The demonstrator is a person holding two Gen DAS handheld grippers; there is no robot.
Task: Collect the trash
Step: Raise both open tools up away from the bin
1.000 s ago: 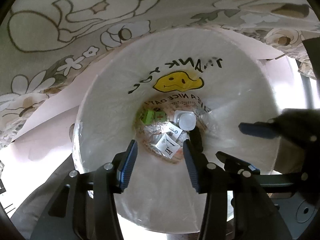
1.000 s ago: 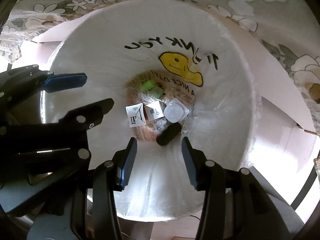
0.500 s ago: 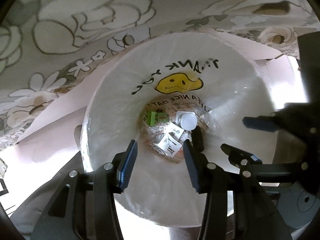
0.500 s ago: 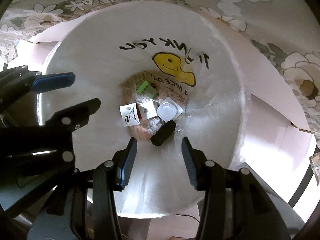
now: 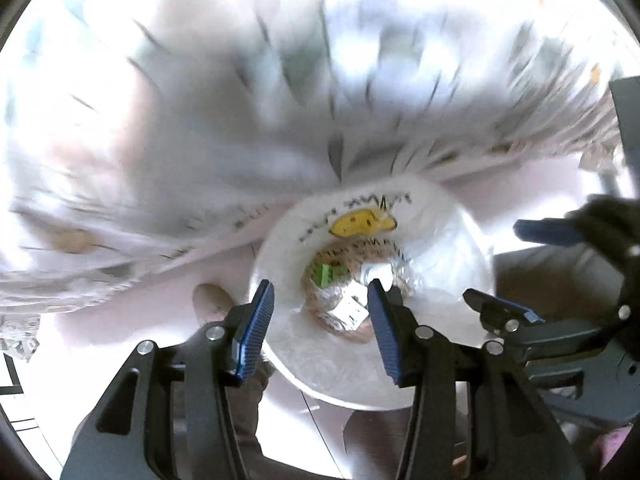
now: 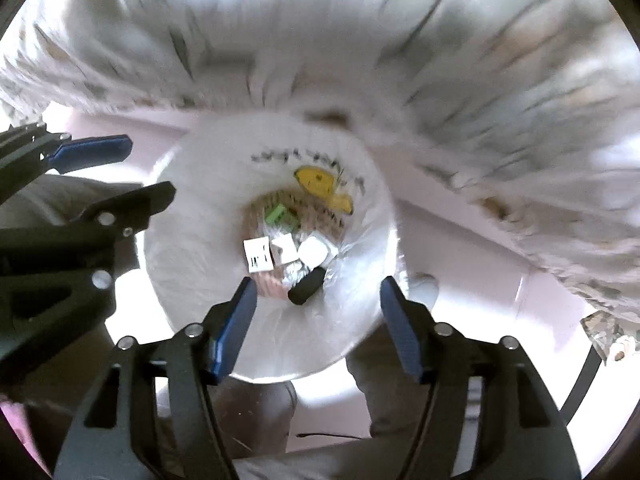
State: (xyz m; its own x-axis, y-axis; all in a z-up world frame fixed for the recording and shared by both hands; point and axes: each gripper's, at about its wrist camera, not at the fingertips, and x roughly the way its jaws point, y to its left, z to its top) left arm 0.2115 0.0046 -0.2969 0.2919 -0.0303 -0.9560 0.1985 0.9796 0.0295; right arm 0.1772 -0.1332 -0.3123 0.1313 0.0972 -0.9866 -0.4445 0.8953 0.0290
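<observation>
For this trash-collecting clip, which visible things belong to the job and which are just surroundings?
Part of the job:
- white bag with the smiley print
- trash at its bottom: green box, white cup, printed paper squares, black cylinder
- left gripper and right gripper, both empty, jaws opening

Just surroundings:
- flowered cloth, blurred
- pink floor

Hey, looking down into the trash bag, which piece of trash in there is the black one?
The dark stubby piece at the lower edge of the pile in the bag, just below the white tub. The rest are white packets or green.
</observation>
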